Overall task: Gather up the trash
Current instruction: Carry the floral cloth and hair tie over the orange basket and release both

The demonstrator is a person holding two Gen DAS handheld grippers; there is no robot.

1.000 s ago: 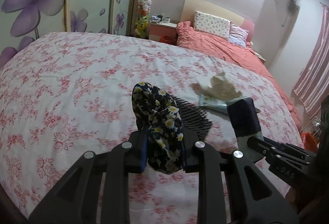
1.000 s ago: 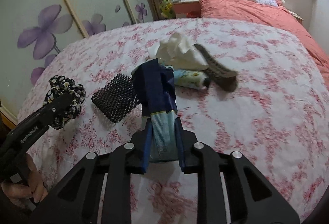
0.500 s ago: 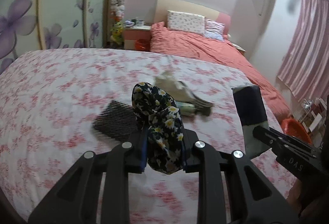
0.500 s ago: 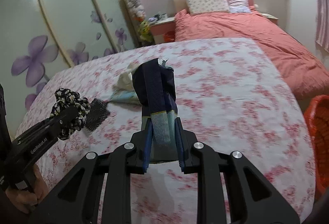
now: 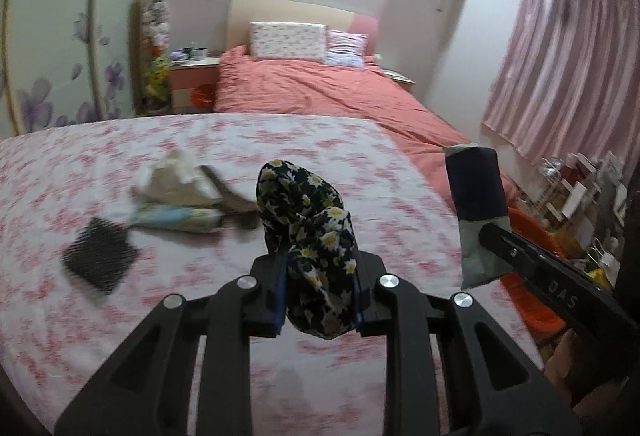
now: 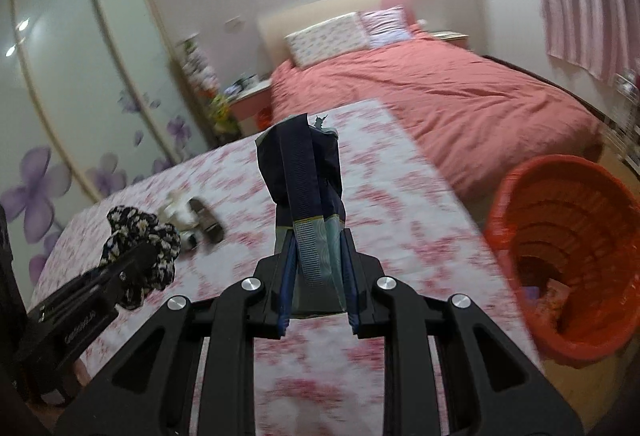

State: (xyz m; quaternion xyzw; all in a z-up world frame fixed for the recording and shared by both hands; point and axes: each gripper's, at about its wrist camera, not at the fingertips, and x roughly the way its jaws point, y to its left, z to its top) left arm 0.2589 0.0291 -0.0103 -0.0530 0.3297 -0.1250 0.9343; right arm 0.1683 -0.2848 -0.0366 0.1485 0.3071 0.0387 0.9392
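While the flowered pink-and-white bedspread (image 5: 100, 316) fills the lower part of both views, a black bristled brush head (image 5: 98, 260) is seen lying on it at the far left of the left wrist view. Just to its right, a crumpled white tissue (image 5: 174, 177) rests against a pale printed tube (image 5: 180, 216) and a dark flat strap-like piece (image 5: 234, 197), too blurred to be told further. At the centre, the left tool (image 5: 320, 302) is clamped on a black fabric scrunchie printed with white and yellow daisies (image 5: 310, 232), which is held raised above the bedspread. Further right, the right tool (image 6: 316, 290) is clamped on a dark navy and pale green foil wrapper (image 6: 306, 187), held upright over the bed's right edge. At the far right, a round orange woven plastic basket (image 6: 568, 248) stands on the floor beside the bed, with small scraps seen at its bottom.
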